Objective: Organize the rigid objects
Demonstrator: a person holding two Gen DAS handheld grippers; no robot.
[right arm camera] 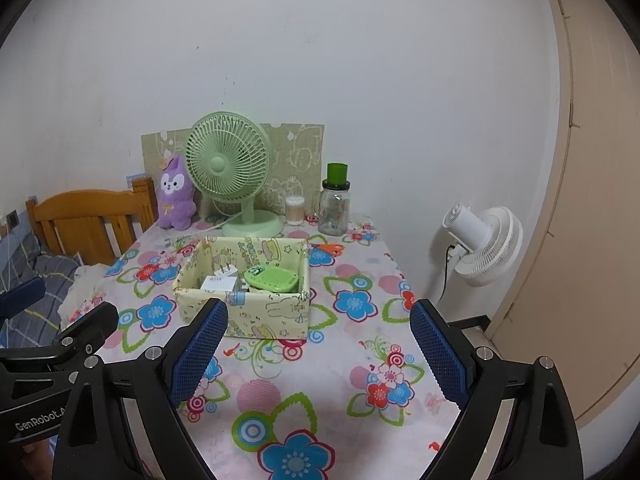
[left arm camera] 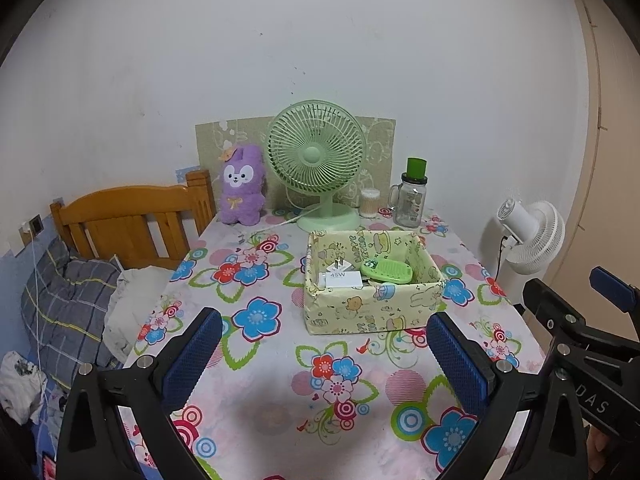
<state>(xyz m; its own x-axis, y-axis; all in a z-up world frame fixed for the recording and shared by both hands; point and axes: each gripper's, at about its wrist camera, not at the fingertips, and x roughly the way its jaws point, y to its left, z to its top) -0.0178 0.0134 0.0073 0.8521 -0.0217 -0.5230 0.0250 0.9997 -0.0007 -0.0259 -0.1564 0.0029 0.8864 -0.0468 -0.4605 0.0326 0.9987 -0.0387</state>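
Note:
A yellow cartoon-print box (left arm camera: 372,312) (right arm camera: 244,312) stands on the floral table. Inside it lie a white 45W charger plug (left arm camera: 342,276) (right arm camera: 219,282) and a green flat gadget (left arm camera: 387,271) (right arm camera: 272,279). My left gripper (left arm camera: 324,364) is open and empty, held above the table in front of the box. My right gripper (right arm camera: 320,356) is open and empty, just in front and to the right of the box. The right gripper also shows at the right edge of the left wrist view (left arm camera: 580,320).
At the table's back stand a purple plush (left arm camera: 243,186), a green desk fan (left arm camera: 318,160), a cotton-swab tub (left arm camera: 369,202) and a glass jar with a green lid (left arm camera: 412,196). Orange scissors (right arm camera: 330,249) lie behind the box. A bed lies left, a white floor fan (right arm camera: 484,244) right.

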